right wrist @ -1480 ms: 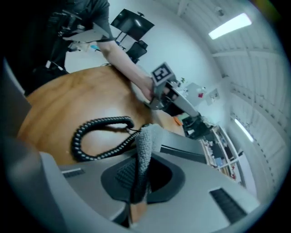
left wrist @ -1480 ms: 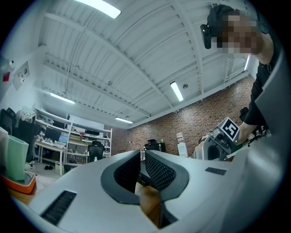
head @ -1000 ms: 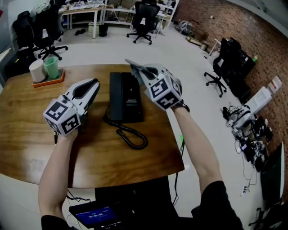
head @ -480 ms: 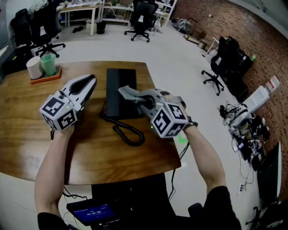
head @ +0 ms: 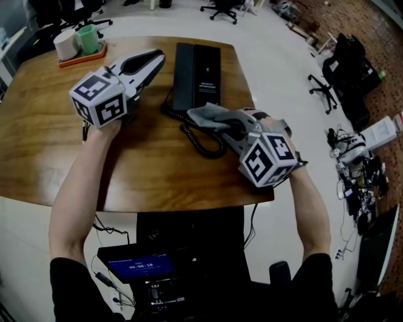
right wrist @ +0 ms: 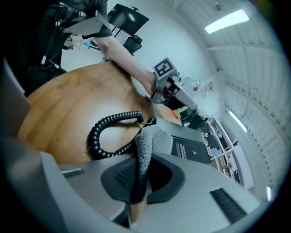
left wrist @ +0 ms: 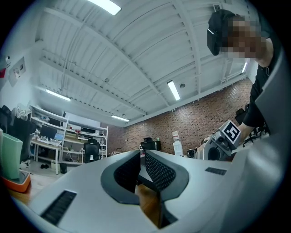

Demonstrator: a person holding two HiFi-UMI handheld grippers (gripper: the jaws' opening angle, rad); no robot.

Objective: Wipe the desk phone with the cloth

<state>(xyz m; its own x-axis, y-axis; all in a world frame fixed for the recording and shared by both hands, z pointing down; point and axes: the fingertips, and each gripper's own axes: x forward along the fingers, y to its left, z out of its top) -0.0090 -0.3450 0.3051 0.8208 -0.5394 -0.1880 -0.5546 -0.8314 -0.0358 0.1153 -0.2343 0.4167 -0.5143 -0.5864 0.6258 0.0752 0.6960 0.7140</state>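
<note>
The black desk phone (head: 197, 75) lies on the wooden table (head: 151, 176), its coiled cord (head: 203, 139) looped toward me. My right gripper (head: 217, 119) is shut on a grey cloth (head: 206, 114), which hangs over the cord just off the phone's near end. In the right gripper view the cloth (right wrist: 152, 141) sticks out from between the jaws, with the cord (right wrist: 107, 129) and the phone (right wrist: 193, 149) beyond it. My left gripper (head: 156, 61) is shut and holds nothing; its tip is beside the phone's left edge. The left gripper view shows its pads (left wrist: 157, 170) nearly touching.
An orange tray (head: 79, 55) with a white and a green cup stands at the table's far left corner. Office chairs (head: 219, 7) stand on the floor beyond. A device with a blue screen (head: 135, 267) sits under the table's near edge.
My right gripper has drawn the cloth from the phone's far end toward me, past its near end to the cord. The left gripper has stayed beside the phone.
</note>
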